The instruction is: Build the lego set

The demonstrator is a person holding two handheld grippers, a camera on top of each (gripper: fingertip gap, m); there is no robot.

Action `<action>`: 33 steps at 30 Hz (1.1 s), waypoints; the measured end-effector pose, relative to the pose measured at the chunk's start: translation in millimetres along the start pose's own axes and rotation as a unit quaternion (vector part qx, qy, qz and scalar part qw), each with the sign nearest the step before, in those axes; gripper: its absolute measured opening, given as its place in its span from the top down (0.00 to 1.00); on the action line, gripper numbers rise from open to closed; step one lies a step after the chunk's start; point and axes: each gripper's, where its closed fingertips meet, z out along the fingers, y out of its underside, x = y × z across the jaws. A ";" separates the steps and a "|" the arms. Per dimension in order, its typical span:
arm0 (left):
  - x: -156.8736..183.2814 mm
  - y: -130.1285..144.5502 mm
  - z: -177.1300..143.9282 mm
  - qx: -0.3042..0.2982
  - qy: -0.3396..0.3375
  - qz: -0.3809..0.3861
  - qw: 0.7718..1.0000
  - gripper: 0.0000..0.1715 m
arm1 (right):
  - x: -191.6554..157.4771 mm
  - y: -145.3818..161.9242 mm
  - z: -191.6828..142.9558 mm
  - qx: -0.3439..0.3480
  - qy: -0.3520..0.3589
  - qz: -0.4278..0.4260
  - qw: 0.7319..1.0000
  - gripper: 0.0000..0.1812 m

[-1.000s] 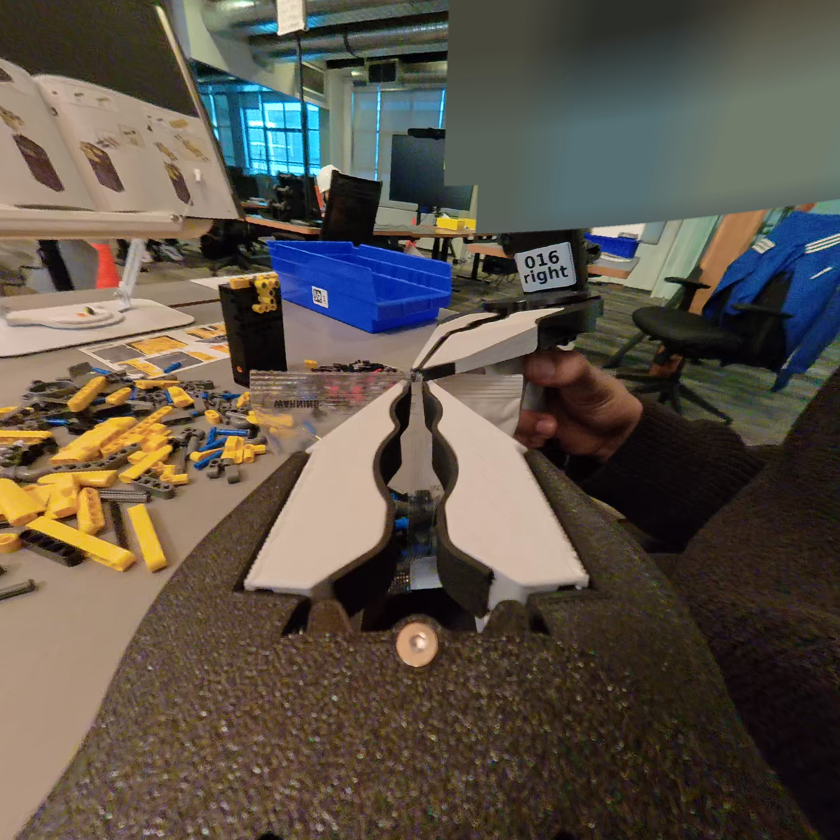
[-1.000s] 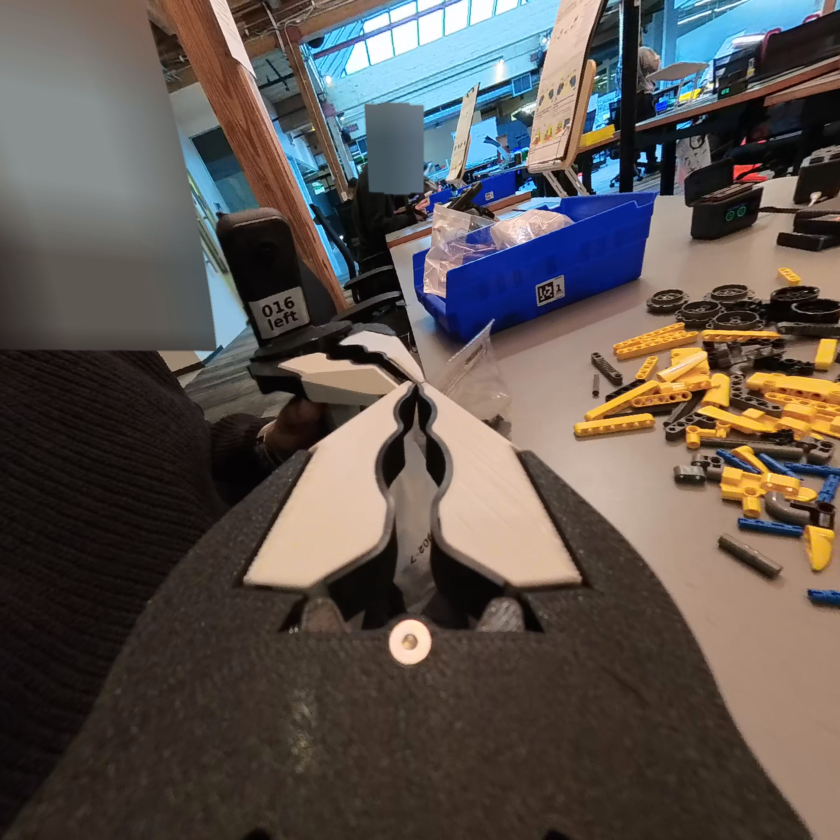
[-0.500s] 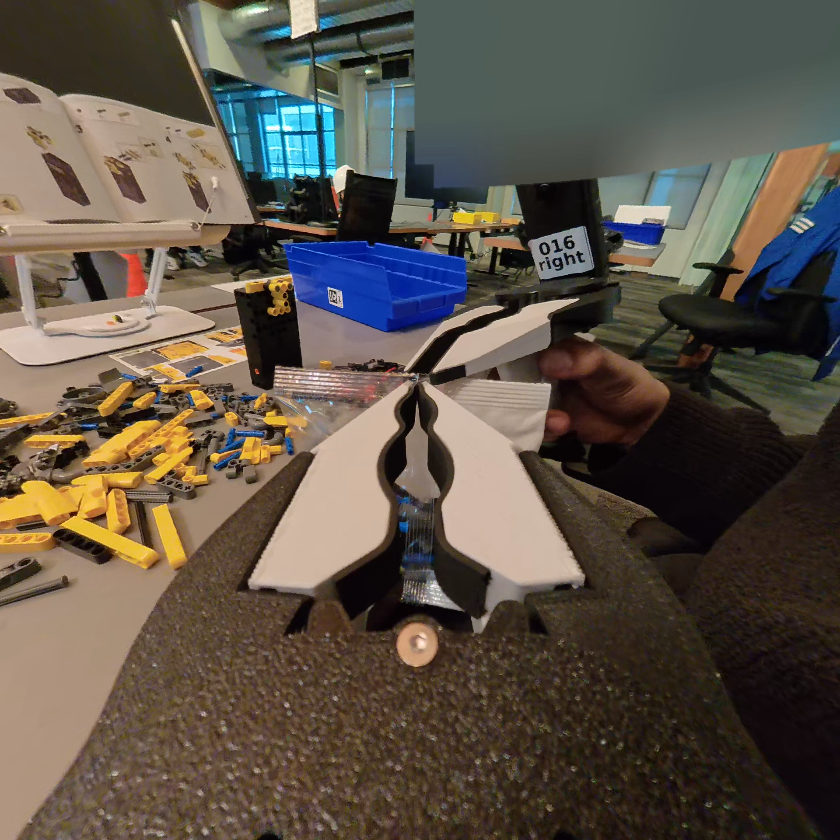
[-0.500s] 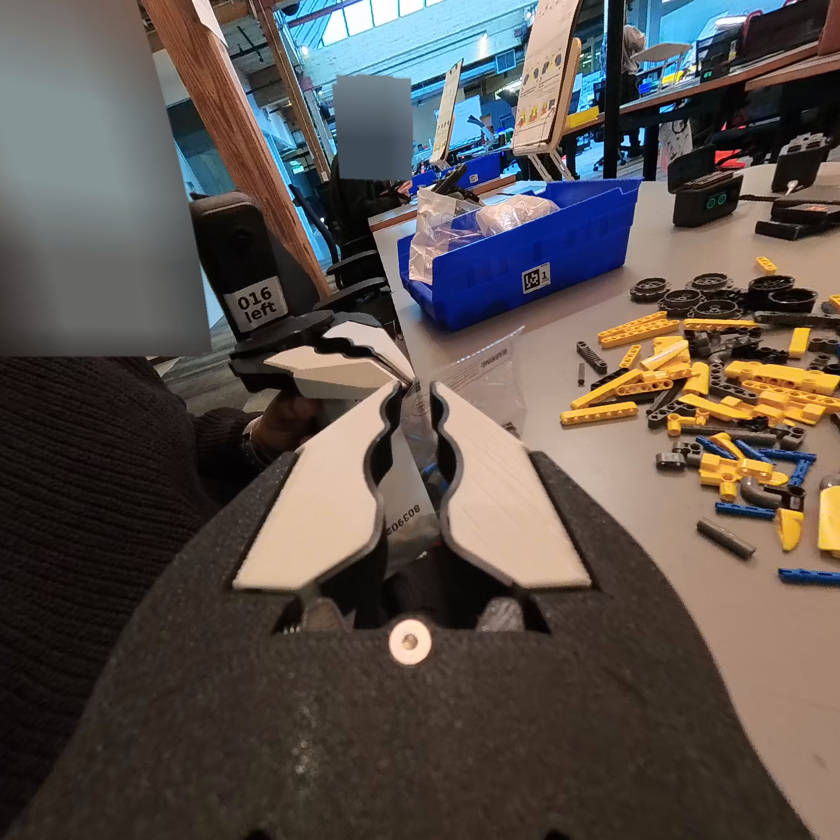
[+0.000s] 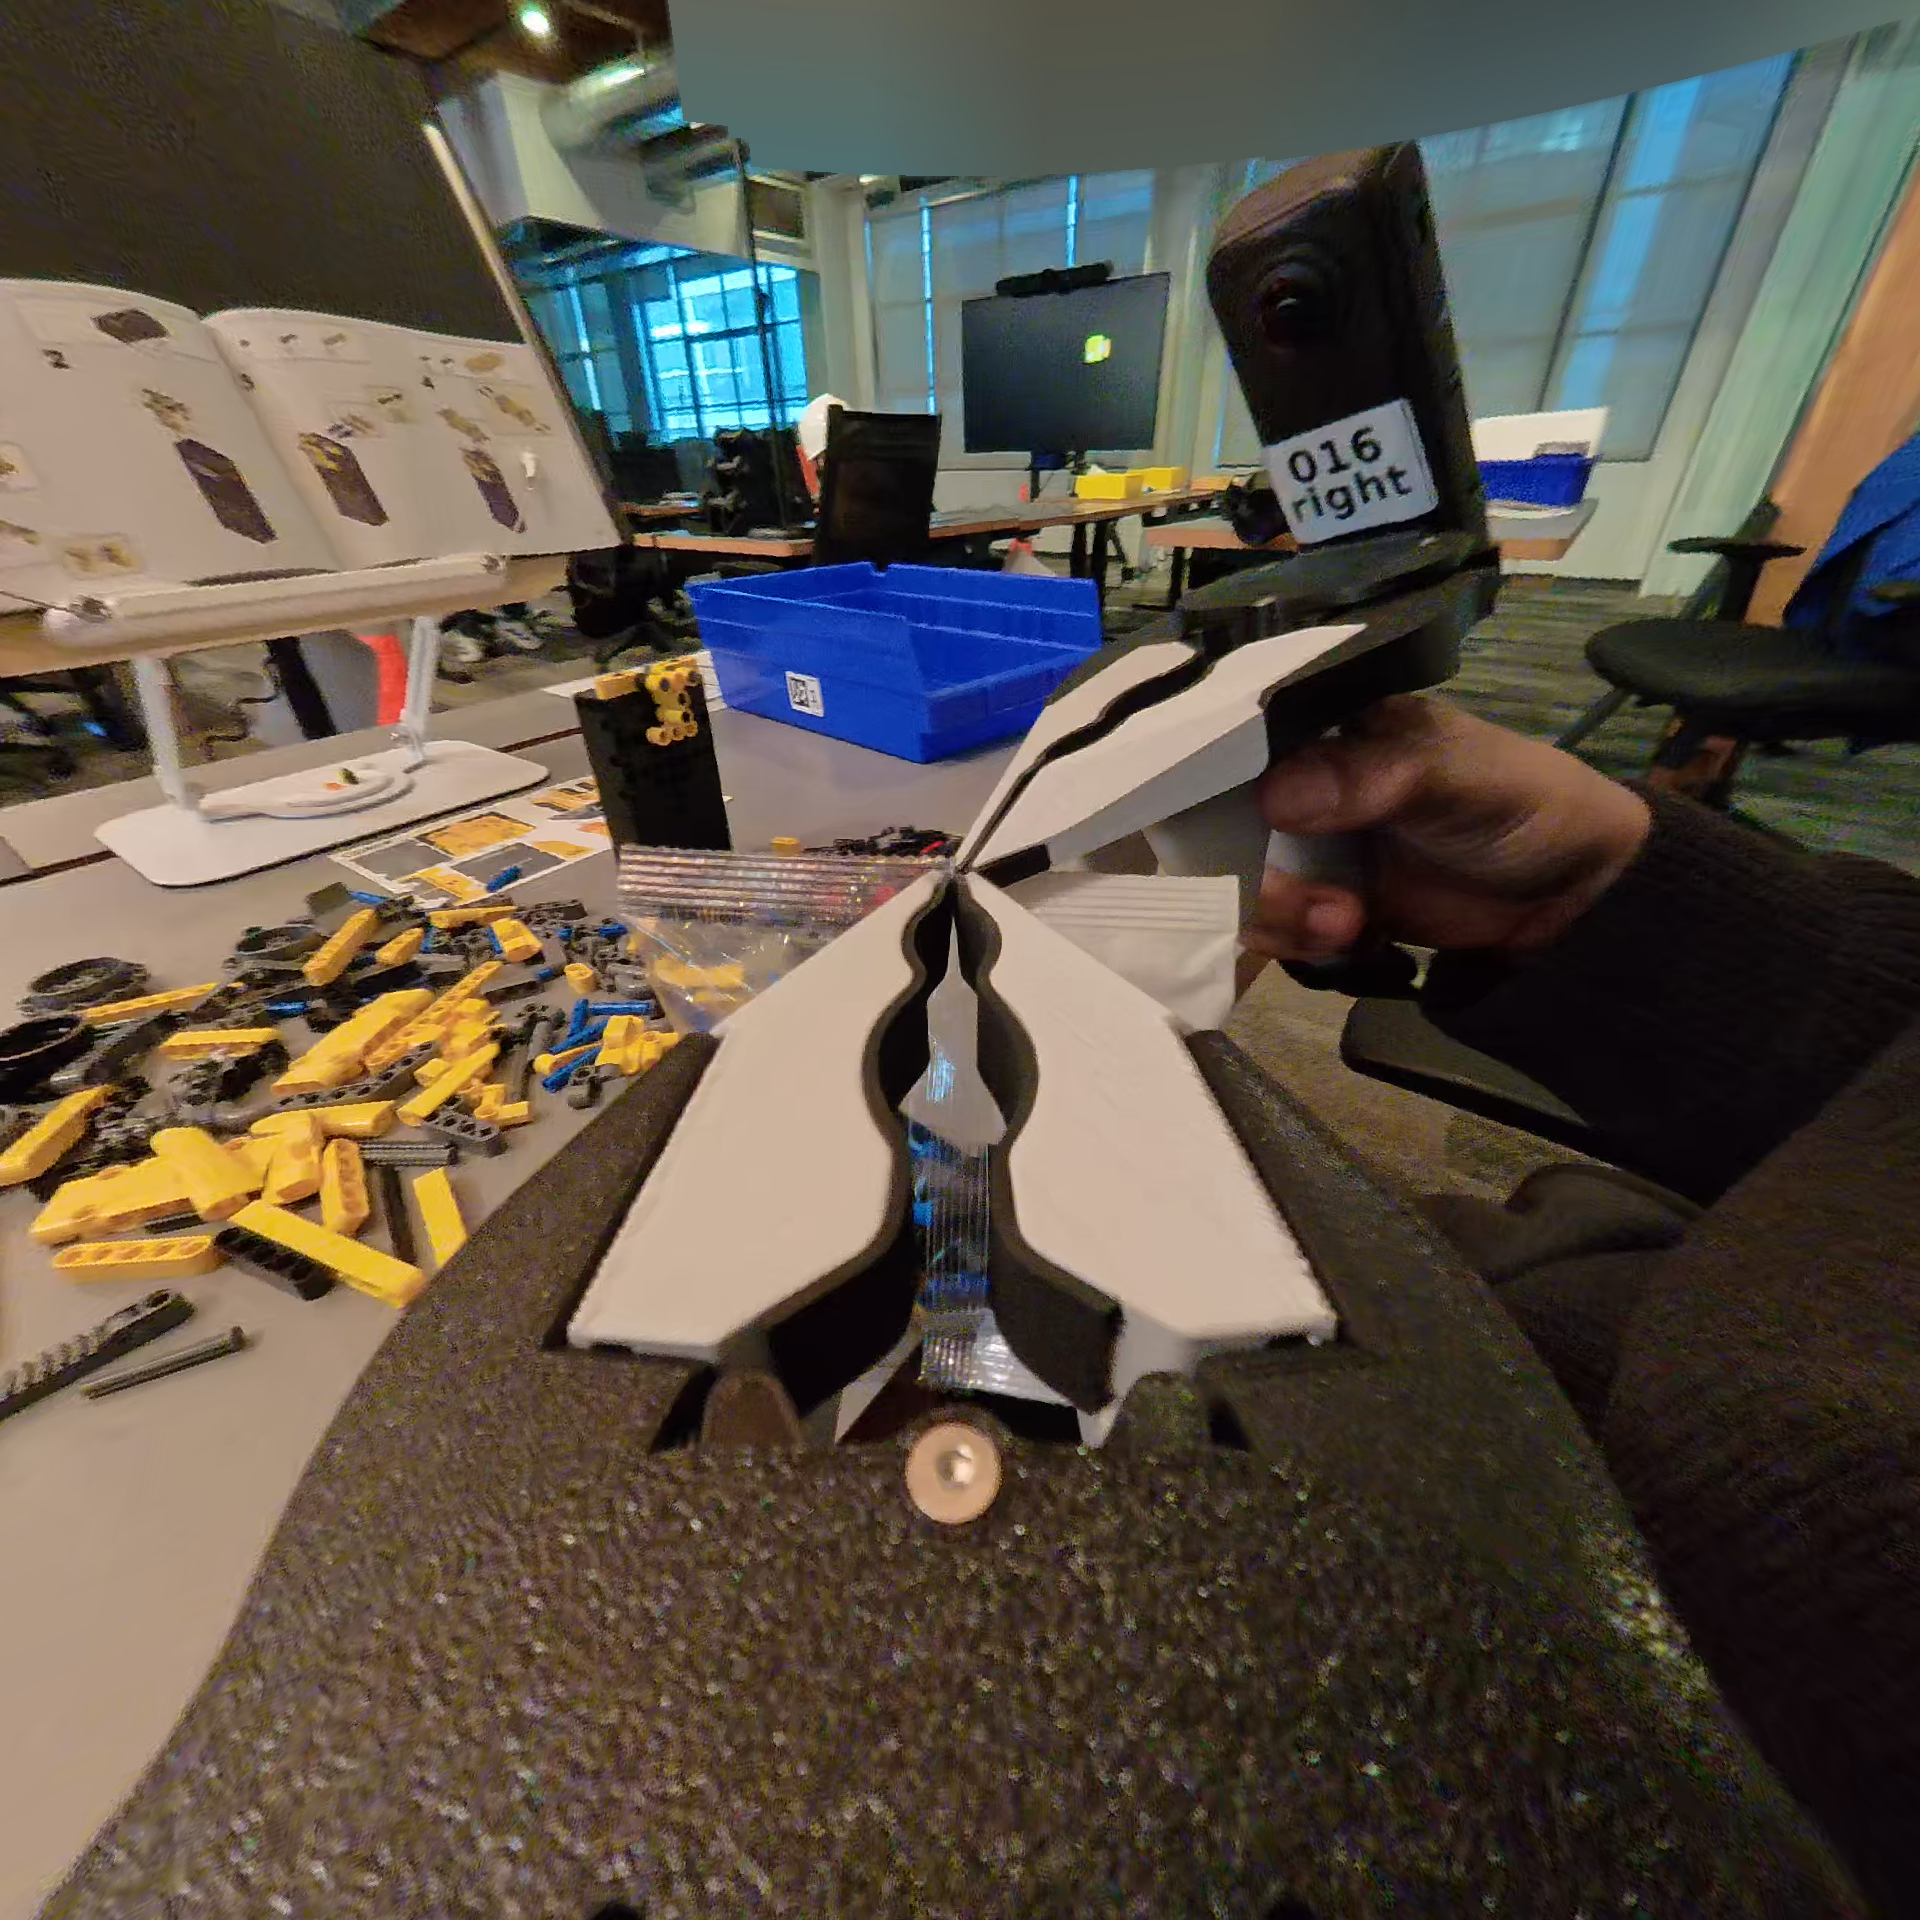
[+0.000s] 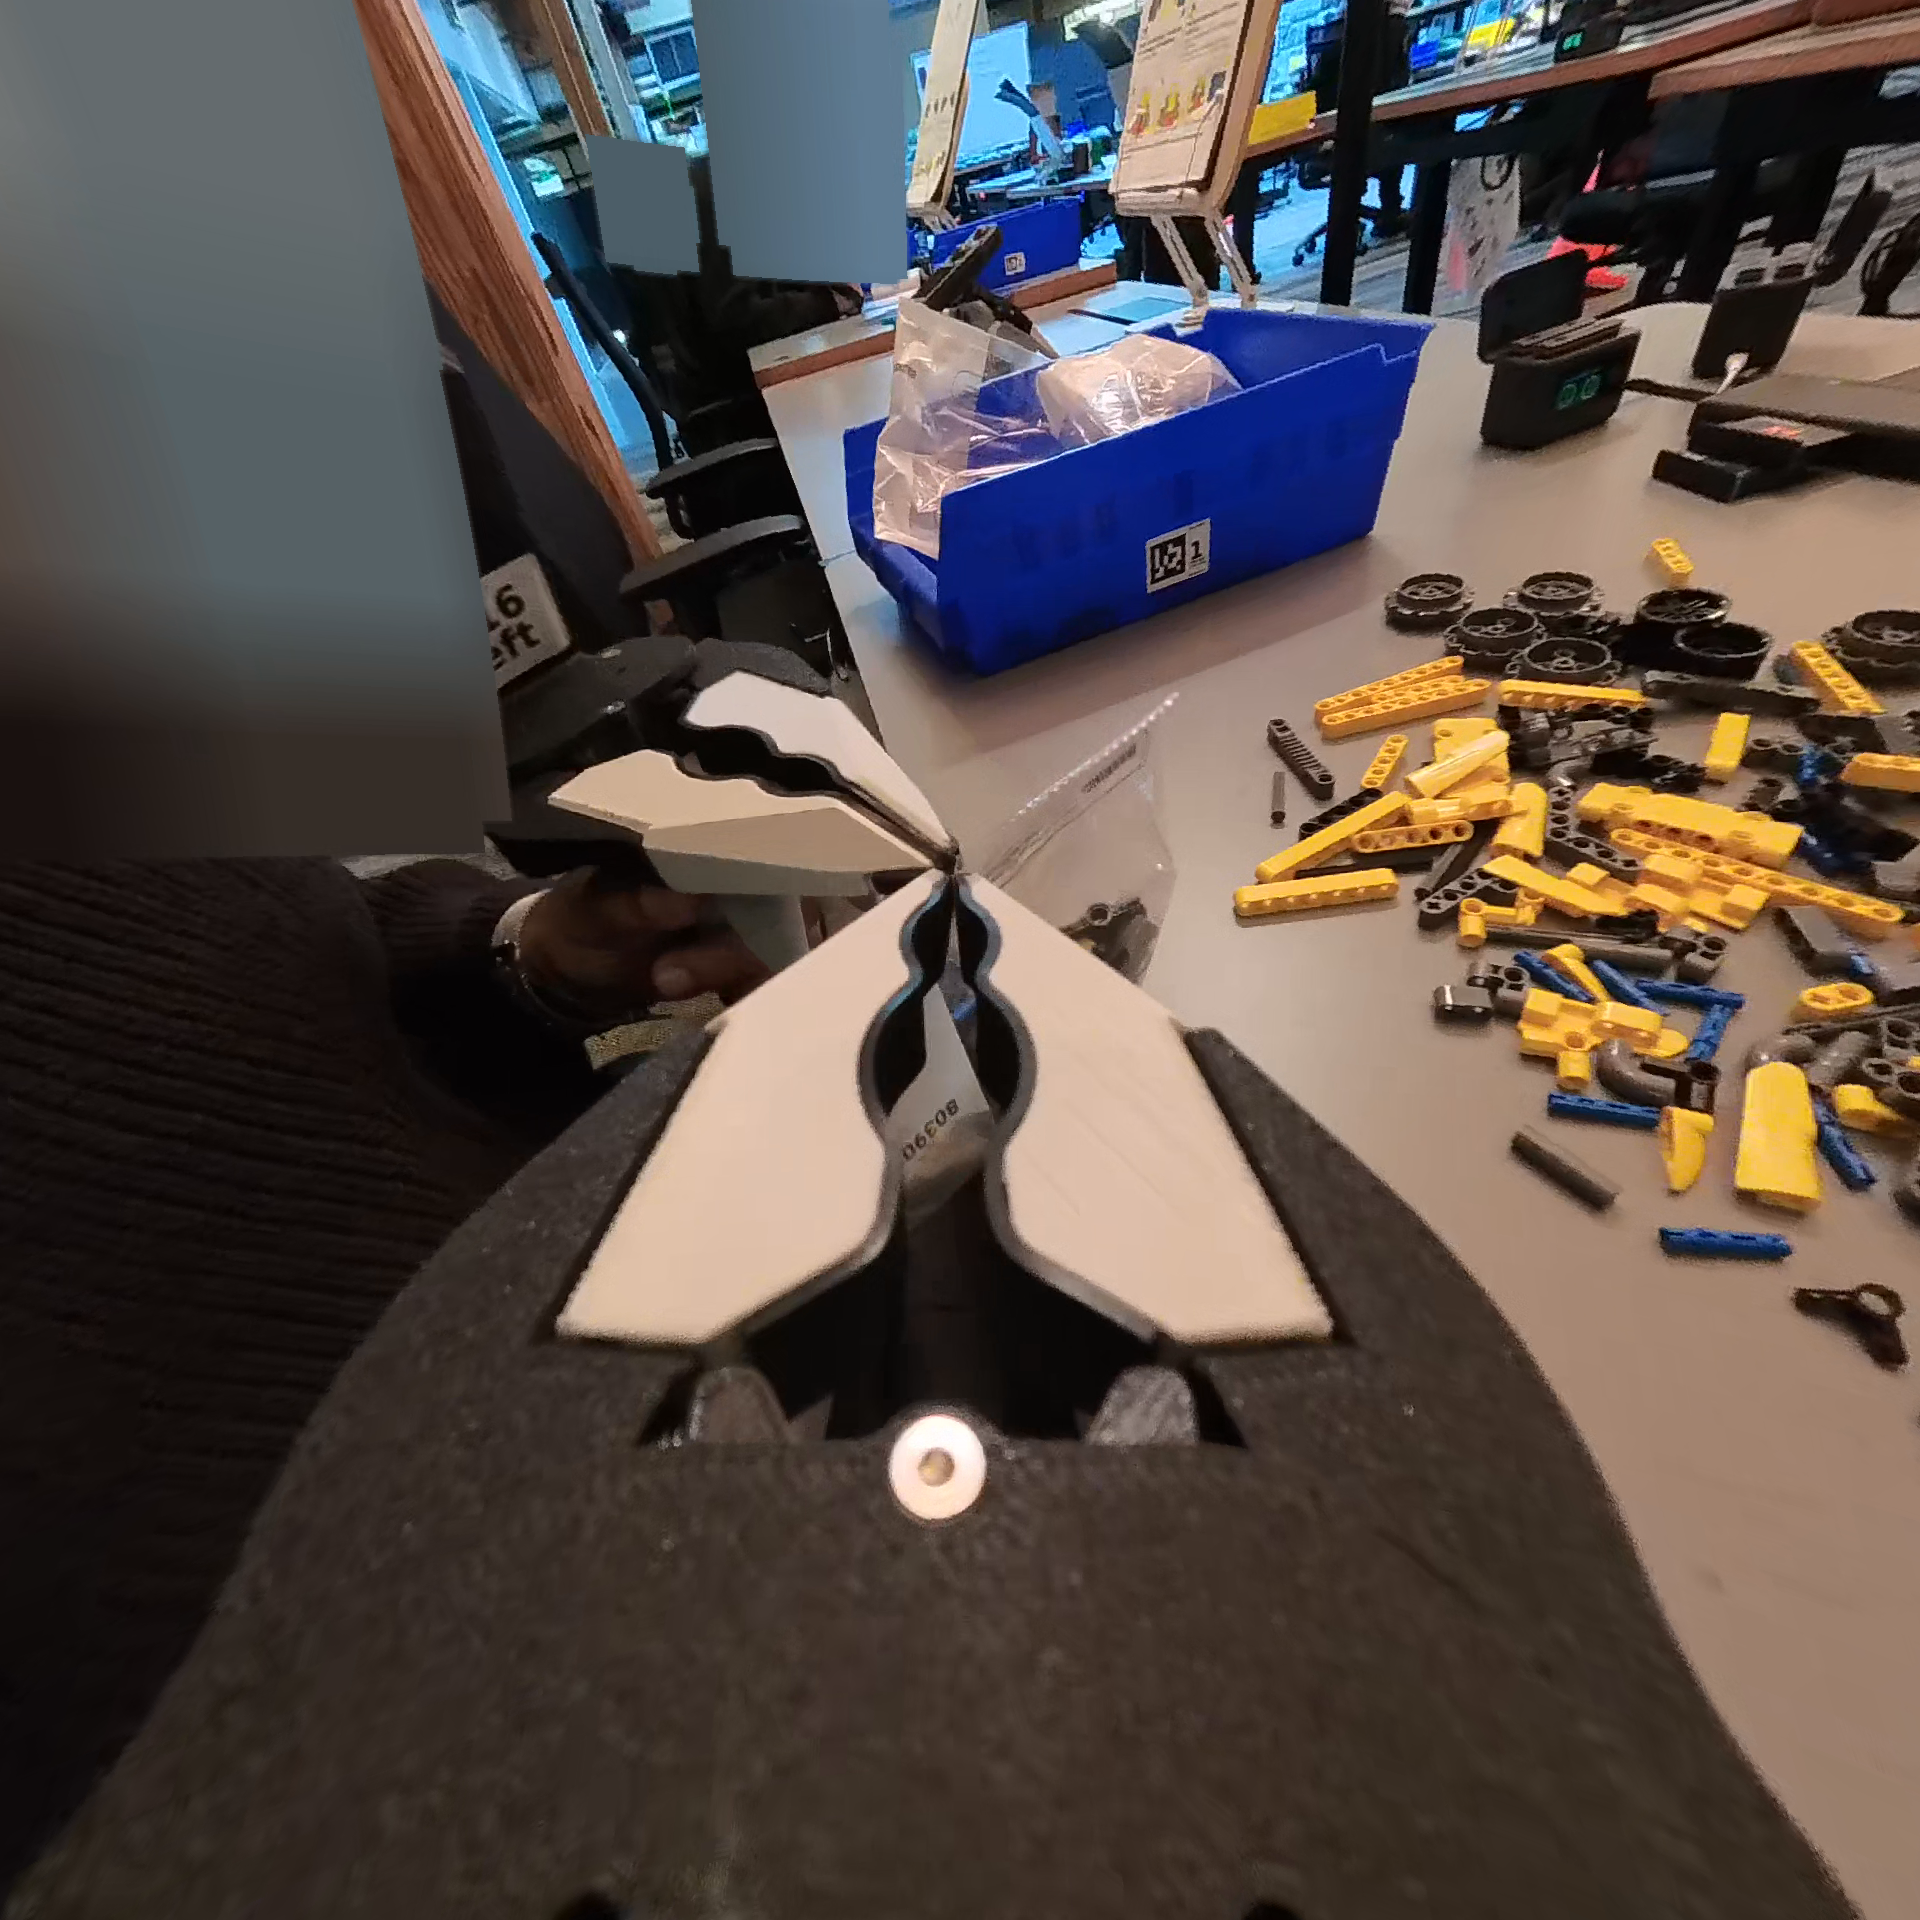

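Note:
A clear plastic bag [image 5: 717, 904] of small yellow, black and blue parts hangs just above the grey table [image 5: 156, 1558]. My left gripper [image 5: 951, 888] is shut on one edge of the bag, and bag film shows between its fingers. My right gripper [image 6: 951, 888] is shut on the same bag [image 6: 1101, 831], with a white label strip between its fingers. The two sets of tips meet almost point to point. The right gripper [image 5: 971, 857] comes in from the upper right in the left wrist view. The left gripper [image 6: 940, 847] comes in from the left in the right wrist view.
Loose yellow, black and blue building pieces [image 5: 312, 1060] lie spread on the table, also in the right wrist view [image 6: 1610, 831], with black wheels [image 6: 1558, 623] behind. A blue bin [image 6: 1143, 520] holds more bags. A black brick block [image 5: 655, 769], an open instruction book on a stand [image 5: 260, 436] and office chairs [image 5: 1745, 675] stand around. Both grippers' tips are close together, under 4 cm apart. The black brick block [image 5: 655, 769] is about equally far from each gripper, around 25 cm.
The right gripper's fingers were slightly apart half a second ago and are shut on the bag again. Both grippers and the bag have risen a little and tilted.

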 end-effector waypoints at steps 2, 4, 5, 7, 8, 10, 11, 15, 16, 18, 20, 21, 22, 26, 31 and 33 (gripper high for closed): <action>2.4 -0.7 -1.1 0.003 0.025 -0.023 0.999 1.00 | 0.1 -0.5 -0.5 0.010 -0.007 0.001 1.000 1.00; 3.0 -2.6 -2.1 0.010 0.053 -0.069 0.996 1.00 | -1.5 -2.6 -0.7 0.019 -0.014 -0.001 1.000 1.00; 2.3 -6.3 -3.5 0.021 0.068 -0.103 0.992 1.00 | -3.8 -6.1 -0.3 0.028 -0.017 -0.002 0.999 1.00; 1.3 -16.9 -7.7 0.051 0.107 -0.185 0.976 1.00 | -10.7 -15.6 0.4 0.050 -0.024 -0.009 0.998 1.00; 0.6 -20.8 -9.3 0.063 0.128 -0.228 0.963 1.00 | -13.4 -19.1 1.0 0.057 -0.023 -0.017 0.998 1.00; -1.3 -24.0 -10.9 0.075 0.160 -0.302 0.937 1.00 | -15.7 -22.6 2.6 0.060 -0.009 -0.043 0.997 1.00; -2.3 -24.6 -11.3 0.079 0.172 -0.336 0.923 1.00 | -16.1 -23.4 3.5 0.060 0.002 -0.064 0.996 1.00; -9.1 -24.8 -10.2 0.102 0.194 -0.461 0.860 1.00 | -12.4 -25.9 7.4 0.047 0.077 -0.157 0.983 1.00; -10.2 -24.6 -9.9 0.105 0.198 -0.481 0.848 1.00 | -11.8 -26.3 8.0 0.040 0.094 -0.177 0.979 1.00; -11.5 -24.5 -9.7 0.108 0.193 -0.489 0.844 1.00 | -11.6 -26.9 8.7 0.032 0.113 -0.198 0.973 1.00; -11.0 -28.8 -10.9 0.113 0.190 -0.486 0.845 1.00 | -14.6 -30.9 7.8 0.051 0.106 -0.188 0.975 1.00; -9.7 -33.1 -12.0 0.121 0.197 -0.488 0.842 1.00 | -17.3 -34.5 6.5 0.070 0.094 -0.173 0.978 1.00; -8.2 -37.5 -13.0 0.128 0.209 -0.496 0.833 1.00 | -20.1 -38.4 5.0 0.091 0.078 -0.153 0.981 1.00; -2.5 -53.6 -15.8 0.161 0.262 -0.541 0.783 1.00 | -29.5 -53.1 -1.2 0.182 0.016 -0.066 0.981 1.00; 4.4 -67.9 -15.1 0.172 0.282 -0.531 0.781 1.00 | -33.6 -66.1 -11.7 0.262 -0.090 0.065 0.959 1.00; 5.4 -69.4 -16.5 0.167 0.284 -0.518 0.789 1.00 | -33.5 -68.2 -13.0 0.279 -0.123 0.111 0.946 1.00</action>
